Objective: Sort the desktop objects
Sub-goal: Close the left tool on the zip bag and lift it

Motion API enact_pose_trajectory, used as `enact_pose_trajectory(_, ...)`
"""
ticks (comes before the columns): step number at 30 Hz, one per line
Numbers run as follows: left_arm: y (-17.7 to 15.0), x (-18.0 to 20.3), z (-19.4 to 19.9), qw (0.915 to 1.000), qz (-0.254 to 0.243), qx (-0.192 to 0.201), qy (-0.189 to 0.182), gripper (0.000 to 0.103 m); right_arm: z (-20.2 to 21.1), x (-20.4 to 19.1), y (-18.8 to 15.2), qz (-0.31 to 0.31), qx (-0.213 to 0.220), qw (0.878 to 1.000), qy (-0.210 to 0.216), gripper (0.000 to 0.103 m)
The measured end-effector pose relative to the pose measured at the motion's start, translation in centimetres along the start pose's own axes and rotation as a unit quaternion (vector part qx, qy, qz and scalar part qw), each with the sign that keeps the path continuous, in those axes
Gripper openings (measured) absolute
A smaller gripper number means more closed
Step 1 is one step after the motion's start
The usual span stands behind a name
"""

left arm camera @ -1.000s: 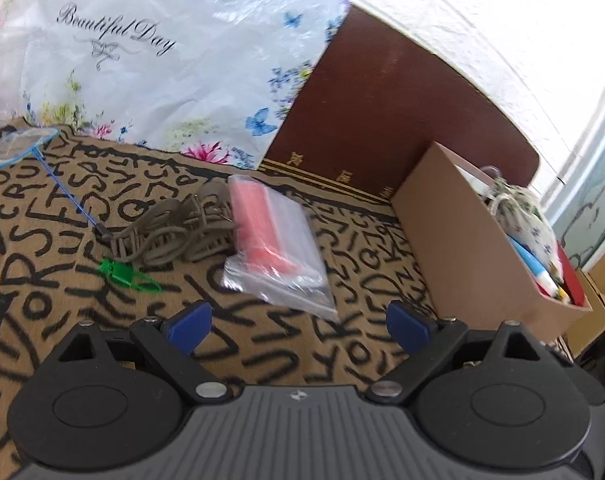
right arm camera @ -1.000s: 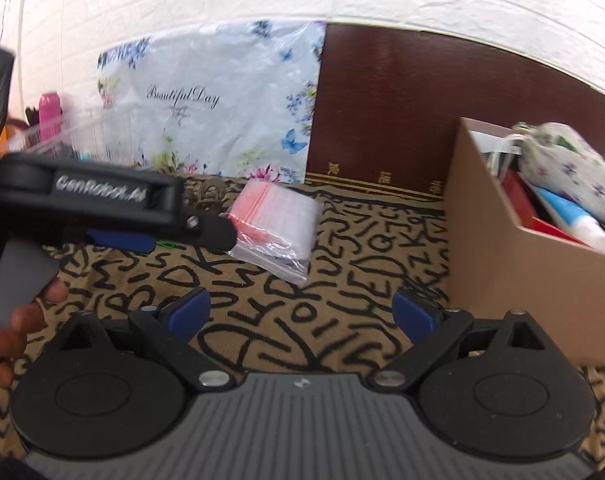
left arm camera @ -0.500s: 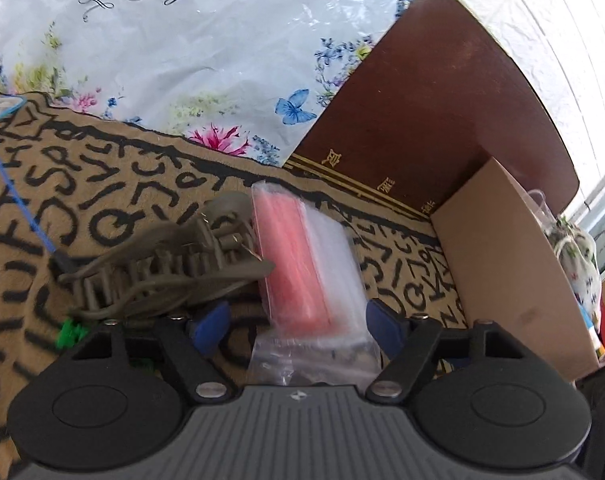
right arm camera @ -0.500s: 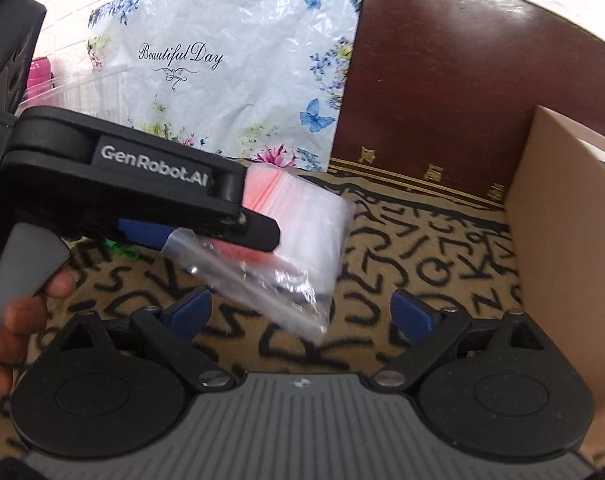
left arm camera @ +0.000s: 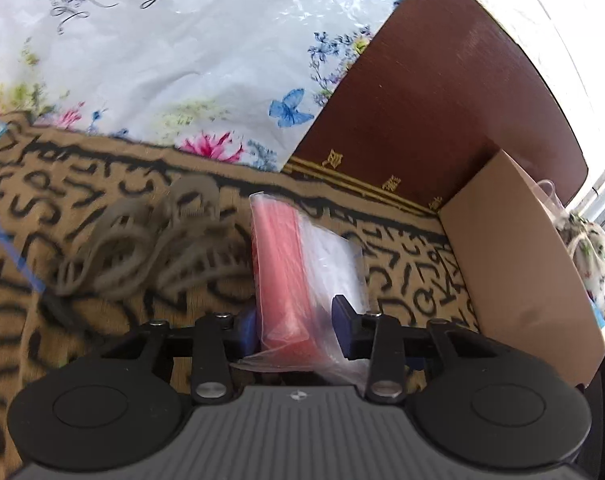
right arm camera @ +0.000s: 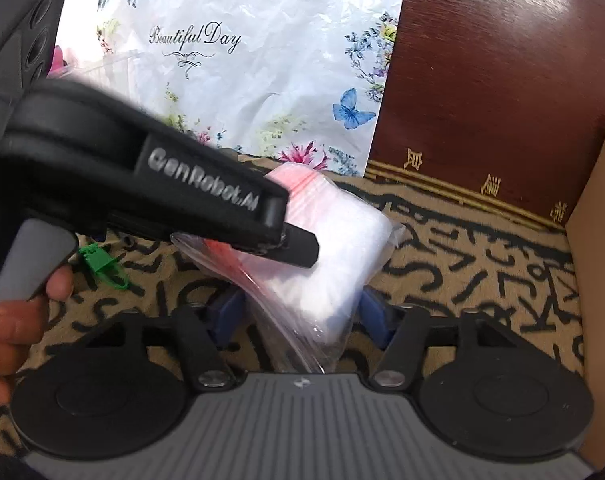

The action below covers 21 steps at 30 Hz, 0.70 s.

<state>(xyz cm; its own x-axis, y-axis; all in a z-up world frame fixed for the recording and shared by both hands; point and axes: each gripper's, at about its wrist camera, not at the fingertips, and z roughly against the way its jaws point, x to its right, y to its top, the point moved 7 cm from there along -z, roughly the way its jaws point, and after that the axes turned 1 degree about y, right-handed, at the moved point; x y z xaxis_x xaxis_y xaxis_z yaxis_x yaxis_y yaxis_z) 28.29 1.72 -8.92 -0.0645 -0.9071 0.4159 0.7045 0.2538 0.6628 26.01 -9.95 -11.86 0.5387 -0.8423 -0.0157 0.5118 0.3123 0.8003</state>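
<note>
- Two grippers worked over a tan cloth (left arm camera: 406, 264) printed with black letters, which covered the whole desktop.
- Behind it, at twelve o'clock, hung a white plastic sheet (left arm camera: 174, 60) with flowers, blue butterflies and the words "Beautiful Day"; a dark brown panel (left arm camera: 434, 112) with gold marks stood to its right.
- At three o'clock stood a cardboard box (left arm camera: 514, 276), a floral pouch (left arm camera: 586, 256) showing over its rim.
- At ten o'clock in the left wrist view lay a grey claw hair clip (left arm camera: 150, 248), just beside the bag; a thin blue rod (left arm camera: 10, 252) lay further left.
- A green plastic clip (right arm camera: 102, 264) lay on the cloth at nine o'clock in the right wrist view.
- The left gripper (left arm camera: 296, 324) had its jaws drawn in about the near end of the clear zip bag (left arm camera: 298, 272) with its pink strip, the blue pads against its sides.
- The right gripper (right arm camera: 302, 316) had its jaws part-way in, the same bag's lower end between them; whether the pads pressed it I could not tell.
</note>
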Motion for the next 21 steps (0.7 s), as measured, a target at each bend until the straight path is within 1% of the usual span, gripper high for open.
enact_pose_trajectory(2,-1.4,0.7,0.9,1.0000,-0.003,-0.007,0.001,0.039,1.2,-0.2,-0.7,-0.001,-0.005,1.000,0.011,0.054)
enact_pose_trajectory(5,-3.9,2.4,2.4,0.9995,-0.016,-0.025,-0.008,0.039,3.7,-0.6,-2.6,0.001,-0.015,1.000,0.019,0.053)
enact_pose_trajectory(7,-6.1,3.7,3.4,0.9986,-0.027,-0.040,-0.021,0.040,6.0,-0.8,-4.3,0.002,-0.021,1.000,0.022,0.053)
enact_pose_trajectory(10,-9.2,5.7,5.1,0.9952,-0.052,-0.061,-0.056,0.041,9.9,-0.9,-6.9,-0.001,-0.030,0.999,0.023,0.052)
enact_pose_trajectory(12,-10.6,6.5,5.5,0.9929,-0.061,-0.075,-0.069,0.045,12.4,-1.0,-8.7,-0.003,-0.033,0.999,0.027,0.053)
enact_pose_trajectory(14,-11.0,7.1,5.5,0.9920,-0.080,-0.075,-0.063,0.056,13.7,-1.0,-10.1,0.000,-0.034,0.999,0.030,0.054)
enact_pose_trajectory(16,-10.9,7.5,5.2,0.9920,-0.091,-0.073,-0.049,0.057,14.3,-0.8,-11.0,0.003,-0.035,0.999,0.024,0.060)
enact_pose_trajectory(20,-10.6,7.7,4.5,0.9928,-0.093,-0.067,-0.036,0.060,14.5,-0.8,-11.1,0.006,-0.022,1.000,0.015,0.063)
enact_pose_trajectory(21,-10.6,7.7,4.3,0.9928,-0.094,-0.065,-0.036,0.060,14.1,-0.9,-11.1,0.007,-0.021,1.000,0.013,0.066)
